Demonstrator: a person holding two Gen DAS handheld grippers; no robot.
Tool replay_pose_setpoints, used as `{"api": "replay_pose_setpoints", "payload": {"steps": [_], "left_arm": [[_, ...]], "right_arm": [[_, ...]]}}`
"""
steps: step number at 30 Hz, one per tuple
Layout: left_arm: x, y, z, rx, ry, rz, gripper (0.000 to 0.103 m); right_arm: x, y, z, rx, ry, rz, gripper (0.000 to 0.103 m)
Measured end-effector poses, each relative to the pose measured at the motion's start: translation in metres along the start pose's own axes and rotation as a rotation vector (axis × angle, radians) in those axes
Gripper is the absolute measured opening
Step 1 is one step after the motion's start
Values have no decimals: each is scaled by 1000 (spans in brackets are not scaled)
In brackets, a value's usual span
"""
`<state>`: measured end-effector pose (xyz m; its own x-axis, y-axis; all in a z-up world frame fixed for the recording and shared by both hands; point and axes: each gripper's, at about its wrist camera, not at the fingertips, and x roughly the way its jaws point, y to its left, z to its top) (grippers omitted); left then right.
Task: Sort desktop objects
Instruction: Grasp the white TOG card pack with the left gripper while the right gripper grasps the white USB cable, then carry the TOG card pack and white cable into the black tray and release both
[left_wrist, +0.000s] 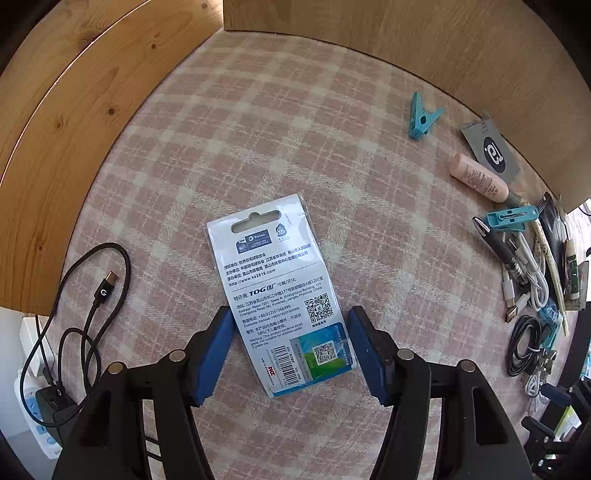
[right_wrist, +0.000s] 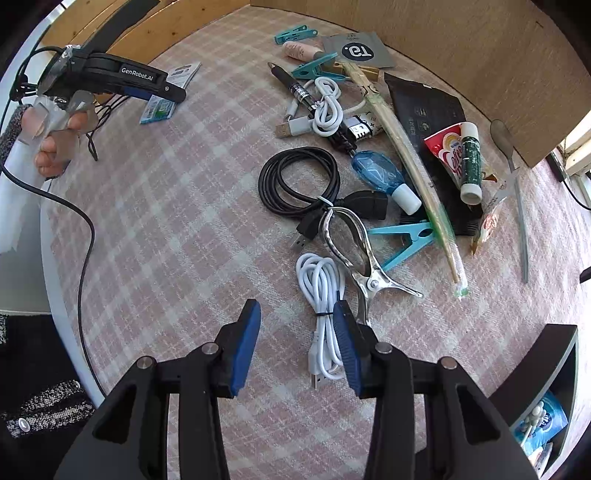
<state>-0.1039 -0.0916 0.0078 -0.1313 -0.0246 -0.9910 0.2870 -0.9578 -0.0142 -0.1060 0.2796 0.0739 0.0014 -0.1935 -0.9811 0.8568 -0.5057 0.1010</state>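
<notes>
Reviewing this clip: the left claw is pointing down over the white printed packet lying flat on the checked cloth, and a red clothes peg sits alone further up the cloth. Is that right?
Not quite: the clothes peg is light blue, not red. The left wrist view shows it lying alone further up the checked cloth. The rest holds: the left claw points down over the white printed packet, which lies flat on the cloth.

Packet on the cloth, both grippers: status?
Left gripper open, straddling the white packet, pads not touching. Right gripper open, empty; white cable against one pad. Packet flat on checked cloth, nothing in the way.
</notes>
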Motion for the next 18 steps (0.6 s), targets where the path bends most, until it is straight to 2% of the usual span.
{"api": "replay_pose_setpoints", "payload": {"steps": [4, 6, 8, 10, 12, 18], "left_arm": [[1, -12, -4, 0, 5, -4, 60], [1, -27, 7, 11, 9, -9, 59], [5, -38, 20, 31, 9, -6, 59], [9, -63, 56, 45, 8, -5, 58], [7, -76, 63, 35, 8, -15, 56], [0, -81, 59, 15, 0, -34, 54]], "right_arm": [[13, -1, 7, 4, 43, -120, 39], [21, -4, 7, 16, 76, -156, 37], [21, -7, 6, 41, 73, -131, 34], [19, -8, 3, 66, 62, -114, 24], [17, -7, -1, 80, 55, -104, 22], [2, -7, -20, 171, 5, -56, 20]]}}
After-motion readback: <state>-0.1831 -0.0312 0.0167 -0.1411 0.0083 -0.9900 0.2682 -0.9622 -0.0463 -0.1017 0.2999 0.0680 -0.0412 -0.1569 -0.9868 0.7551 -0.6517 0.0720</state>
